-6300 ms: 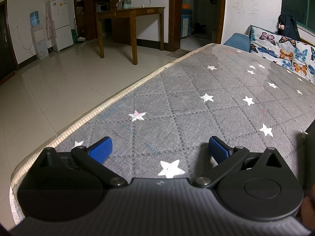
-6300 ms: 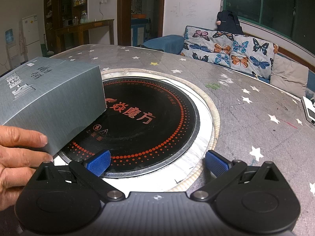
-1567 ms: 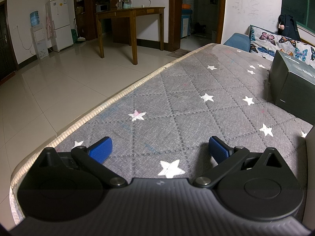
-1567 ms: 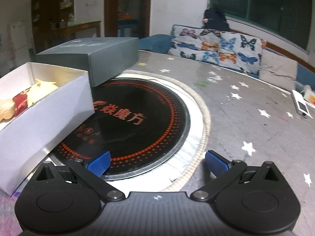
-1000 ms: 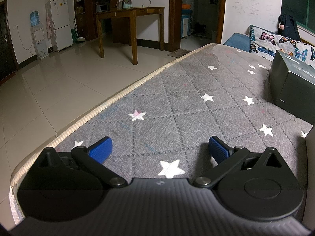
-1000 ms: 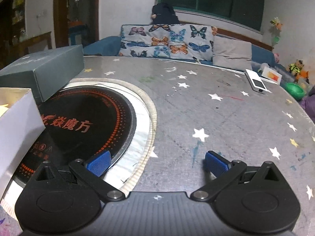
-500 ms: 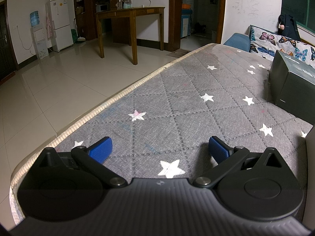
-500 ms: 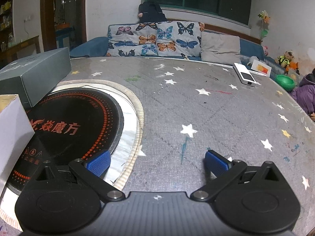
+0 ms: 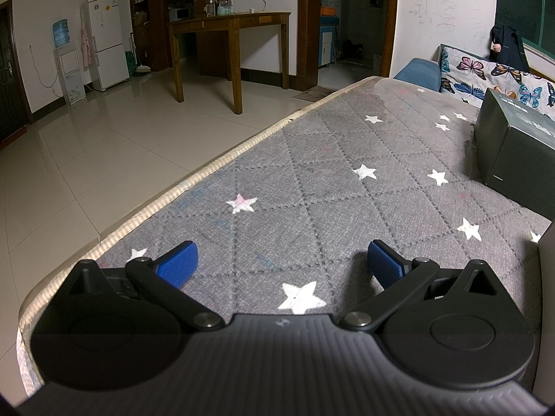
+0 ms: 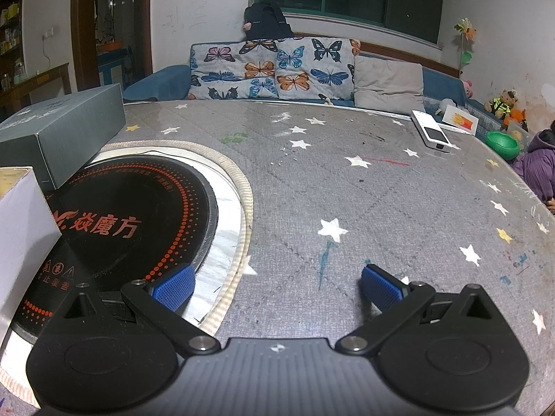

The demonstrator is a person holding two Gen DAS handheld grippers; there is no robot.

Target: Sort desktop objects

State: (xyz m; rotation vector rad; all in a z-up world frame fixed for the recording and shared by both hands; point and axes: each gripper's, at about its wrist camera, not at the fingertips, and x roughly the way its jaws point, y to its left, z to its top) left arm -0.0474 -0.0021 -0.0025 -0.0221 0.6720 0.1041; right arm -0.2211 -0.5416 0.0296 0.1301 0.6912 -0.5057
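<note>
My left gripper (image 9: 281, 263) is open and empty, low over the grey star-patterned table cover (image 9: 312, 180) near its left edge. My right gripper (image 10: 277, 286) is open and empty, low over the same cover beside the black round cooktop (image 10: 131, 222). A dark grey box lid (image 10: 62, 128) lies at the cooktop's far left; it also shows in the left wrist view (image 9: 517, 145). An open white box (image 10: 20, 225) stands at the left edge of the right wrist view, its contents hidden.
A white handheld device (image 10: 433, 133) and a picture card (image 10: 461, 119) lie at the far right of the table, with a green bowl (image 10: 503, 144) beyond. A sofa with butterfly cushions (image 10: 277, 69) stands behind. The table edge drops to tiled floor (image 9: 86, 145) on the left.
My right gripper has swung to the right, away from the white box and cooktop, bringing the table's right side into view. The left gripper has not moved.
</note>
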